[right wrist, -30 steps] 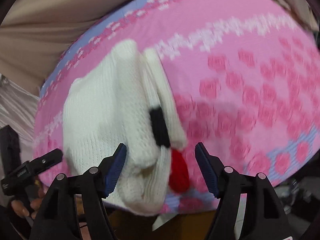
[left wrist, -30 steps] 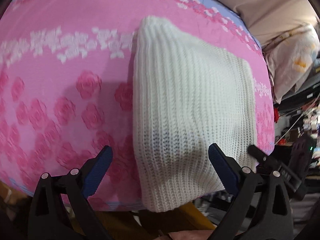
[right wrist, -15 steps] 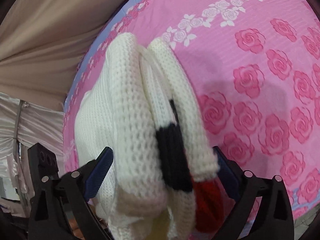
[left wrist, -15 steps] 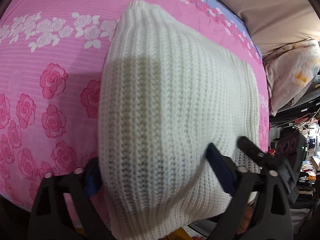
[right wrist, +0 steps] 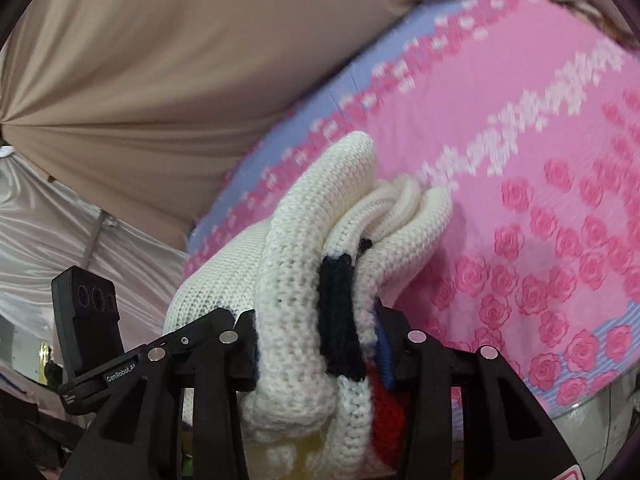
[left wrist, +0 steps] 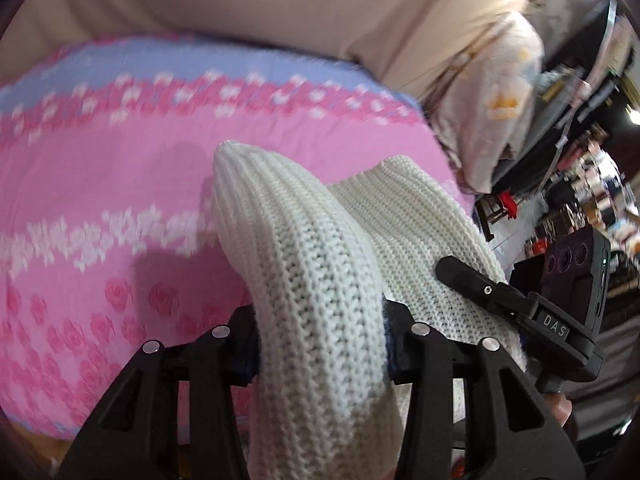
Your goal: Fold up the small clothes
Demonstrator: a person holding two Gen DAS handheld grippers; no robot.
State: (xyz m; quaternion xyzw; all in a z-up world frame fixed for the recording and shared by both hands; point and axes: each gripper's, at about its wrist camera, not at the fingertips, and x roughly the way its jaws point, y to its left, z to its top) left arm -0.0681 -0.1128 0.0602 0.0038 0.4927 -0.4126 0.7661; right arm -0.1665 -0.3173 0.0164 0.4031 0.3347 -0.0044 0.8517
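The knitted garment (left wrist: 320, 300) lies bunched between the jaws of the left hand-held gripper (left wrist: 320, 344), which have just been closing onto it, and its far end reaches out over the bed (left wrist: 100, 168). To the right in the left wrist view, the right hand-held gripper (right wrist: 316, 344), whose jaws have also just been closing, clamps the garment's other folded edge, layers stacked side by side between its jaws. Behind the bed stands a curtain (right wrist: 160, 60), and a pillow (left wrist: 496, 100) sits past the bed's far right corner.
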